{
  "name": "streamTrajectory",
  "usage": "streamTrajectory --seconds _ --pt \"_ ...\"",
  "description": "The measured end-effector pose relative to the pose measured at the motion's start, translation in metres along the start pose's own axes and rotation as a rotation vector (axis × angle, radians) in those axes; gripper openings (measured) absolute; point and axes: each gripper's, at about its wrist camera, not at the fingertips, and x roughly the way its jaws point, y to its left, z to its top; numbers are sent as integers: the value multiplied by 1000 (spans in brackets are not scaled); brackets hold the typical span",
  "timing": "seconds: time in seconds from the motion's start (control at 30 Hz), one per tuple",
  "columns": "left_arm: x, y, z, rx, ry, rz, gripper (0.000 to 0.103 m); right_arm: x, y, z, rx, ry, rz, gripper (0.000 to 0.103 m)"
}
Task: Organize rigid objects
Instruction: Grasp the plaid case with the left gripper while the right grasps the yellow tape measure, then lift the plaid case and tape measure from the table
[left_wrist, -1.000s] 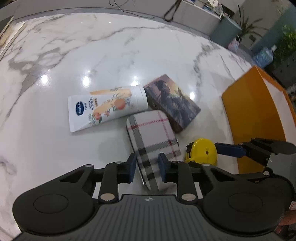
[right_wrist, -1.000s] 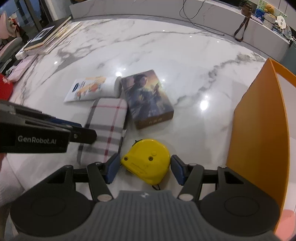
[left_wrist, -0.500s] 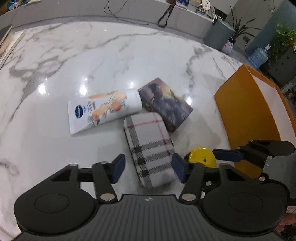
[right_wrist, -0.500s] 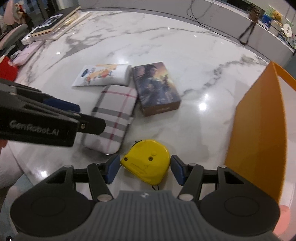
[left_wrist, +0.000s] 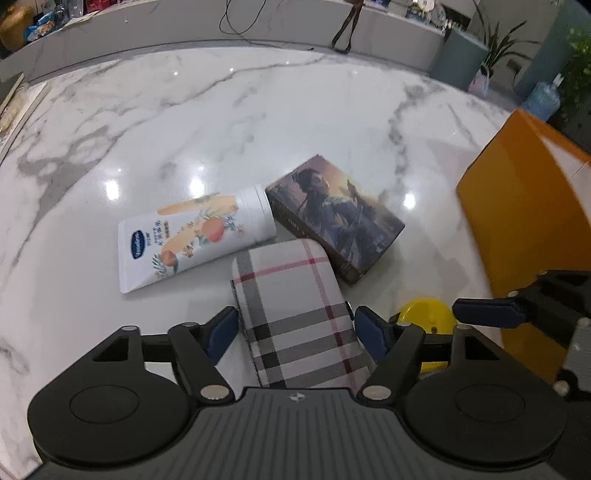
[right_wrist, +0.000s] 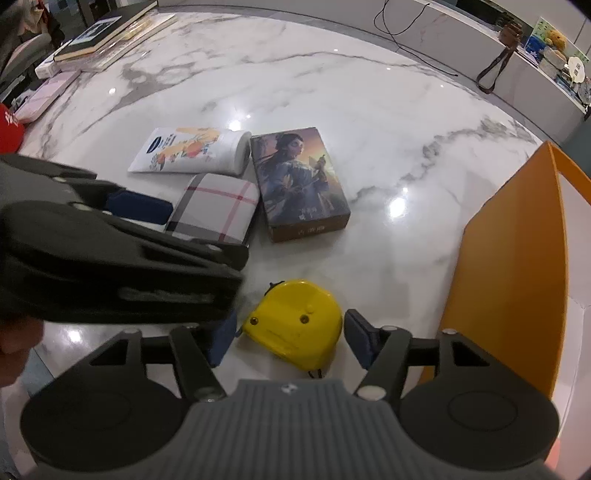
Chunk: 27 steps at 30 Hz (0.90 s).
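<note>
White marble surface (left_wrist: 258, 122) carries everything; the left gripper (left_wrist: 295, 328) has its fingers spread, straddling the near end of a plaid case (left_wrist: 295, 306) without gripping it; the right gripper (right_wrist: 288, 328) likewise stands unclenched around a yellow tape measure (right_wrist: 293, 323); a lotion tube (left_wrist: 192, 236) and a picture box (left_wrist: 332, 218) lie touching the case's far end; an orange bin (right_wrist: 517, 266) stands to the right.
</note>
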Motion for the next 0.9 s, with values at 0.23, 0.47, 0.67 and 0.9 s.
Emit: streamTrajectory --seconds 0.23,0.47,0.67,0.9 --pt "-3 -7 -10 100 4 24 79 -1 4 -5 -25 -4 -2 65" --pt "-14 6 -23 134 67 7 78 -7 21 -20 -75 -9 31 64" --pt "-30 16 -49 191 98 -30 77 -16 32 -40 -83 -10 50 64" --pt "-49 29 -81 282 90 -65 78 -28 42 -69 -58 -58 52 64"
